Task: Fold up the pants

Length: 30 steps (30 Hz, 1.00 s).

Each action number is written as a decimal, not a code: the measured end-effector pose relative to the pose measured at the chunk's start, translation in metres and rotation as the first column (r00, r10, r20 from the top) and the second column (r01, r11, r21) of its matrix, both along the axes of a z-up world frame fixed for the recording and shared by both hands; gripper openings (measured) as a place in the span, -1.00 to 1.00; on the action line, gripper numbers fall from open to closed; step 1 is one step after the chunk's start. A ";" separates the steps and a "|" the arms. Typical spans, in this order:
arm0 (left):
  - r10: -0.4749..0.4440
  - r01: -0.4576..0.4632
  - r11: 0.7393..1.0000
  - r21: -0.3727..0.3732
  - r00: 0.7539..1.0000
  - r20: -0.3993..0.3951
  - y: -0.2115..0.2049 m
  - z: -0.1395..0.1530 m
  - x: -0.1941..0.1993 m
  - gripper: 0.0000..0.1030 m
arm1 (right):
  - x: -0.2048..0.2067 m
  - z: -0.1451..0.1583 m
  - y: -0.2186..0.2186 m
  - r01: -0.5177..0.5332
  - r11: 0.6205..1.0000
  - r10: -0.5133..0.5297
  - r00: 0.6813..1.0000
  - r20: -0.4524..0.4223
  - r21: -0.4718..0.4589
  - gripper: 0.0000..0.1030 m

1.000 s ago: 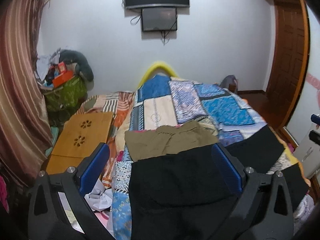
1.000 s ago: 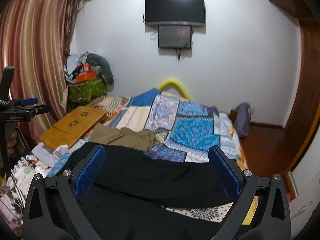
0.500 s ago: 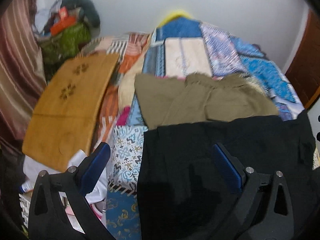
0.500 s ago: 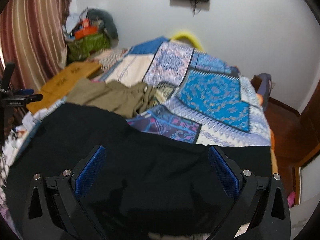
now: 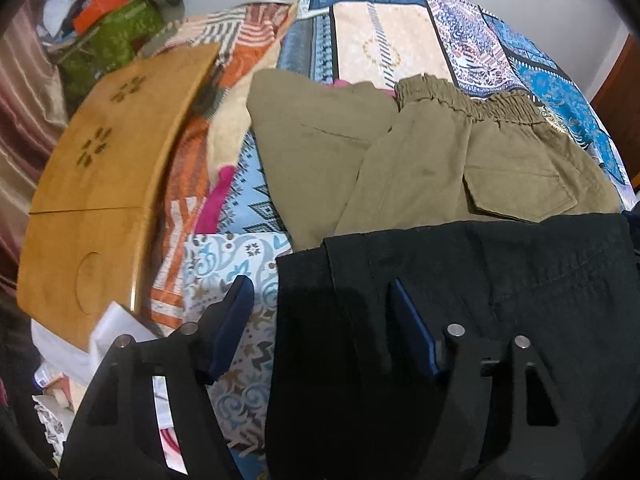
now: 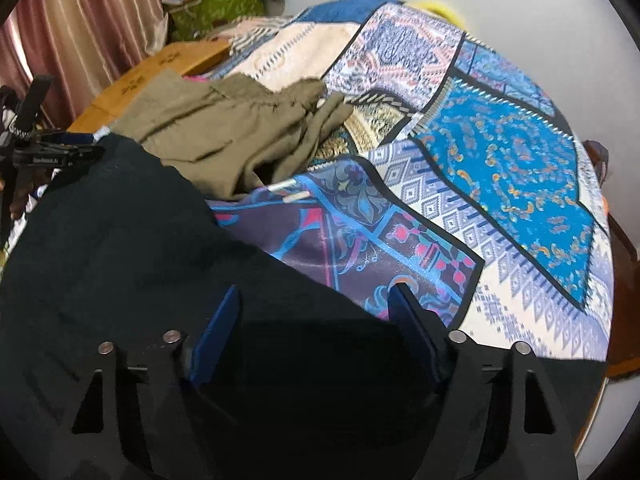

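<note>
The black pants (image 5: 460,280) lie flat along the near edge of the bed (image 6: 520,160), their long axis running side to side along that edge. Just beyond them, toward the bed's middle, lie olive pants (image 5: 420,152), touching their far edge. The left gripper (image 5: 320,304) straddles the black pants' left edge, and the right gripper (image 6: 316,304) their far edge near the other end. Both pairs of jaws have just been closing but stand apart, pinching nothing.
</note>
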<state>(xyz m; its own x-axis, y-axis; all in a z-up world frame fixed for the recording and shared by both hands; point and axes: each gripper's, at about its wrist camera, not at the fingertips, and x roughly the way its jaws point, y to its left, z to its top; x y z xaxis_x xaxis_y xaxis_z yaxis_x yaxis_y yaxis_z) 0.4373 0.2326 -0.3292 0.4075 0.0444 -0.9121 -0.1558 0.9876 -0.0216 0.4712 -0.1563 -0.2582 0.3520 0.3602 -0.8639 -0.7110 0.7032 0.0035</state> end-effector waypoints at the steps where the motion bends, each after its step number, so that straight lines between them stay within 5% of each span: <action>1: -0.009 0.009 1.000 0.003 1.000 -0.003 -0.001 -0.001 0.002 0.39 | 0.001 -0.003 0.001 -0.008 1.000 0.008 1.000 -0.006 -0.007 0.41; 3: -0.019 0.019 1.000 0.011 1.000 -0.007 -0.003 -0.003 0.005 0.35 | -0.001 -0.006 0.000 -0.019 1.000 0.019 1.000 -0.002 -0.008 0.36; 7: -0.032 0.032 0.999 -0.028 0.999 -0.018 -0.008 -0.003 0.007 -0.14 | -0.002 -0.006 -0.003 -0.010 1.000 0.011 1.000 -0.015 0.016 0.09; 12: -0.028 0.029 0.999 0.027 0.999 -0.017 -0.017 0.007 0.005 -0.53 | -0.013 -0.004 0.002 -0.006 1.000 0.006 0.999 0.037 -0.001 -0.86; 13: -0.029 0.029 0.999 0.035 1.000 -0.013 -0.017 0.010 0.004 -0.85 | -0.014 -0.004 0.003 -0.009 1.000 0.010 0.999 0.043 -0.010 -0.88; 19: 0.013 -0.015 0.999 0.034 0.999 0.046 0.001 0.035 0.003 -0.84 | -0.019 0.005 0.010 -0.009 0.996 0.024 0.985 0.173 -0.087 -0.92; 30: 0.004 -0.006 1.000 0.014 0.988 0.157 -0.003 0.084 -0.024 -0.86 | -0.032 0.049 -0.008 0.047 0.999 -0.048 0.970 0.237 0.010 -0.92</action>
<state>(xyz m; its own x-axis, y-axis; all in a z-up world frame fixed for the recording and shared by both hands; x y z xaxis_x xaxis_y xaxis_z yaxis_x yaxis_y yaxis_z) 0.4130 0.2292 -0.2451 0.5450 0.0593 -0.8363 -0.1567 0.9871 -0.0321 0.4394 -0.1645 -0.2092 0.5632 0.3417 -0.7524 -0.6580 0.7363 -0.1581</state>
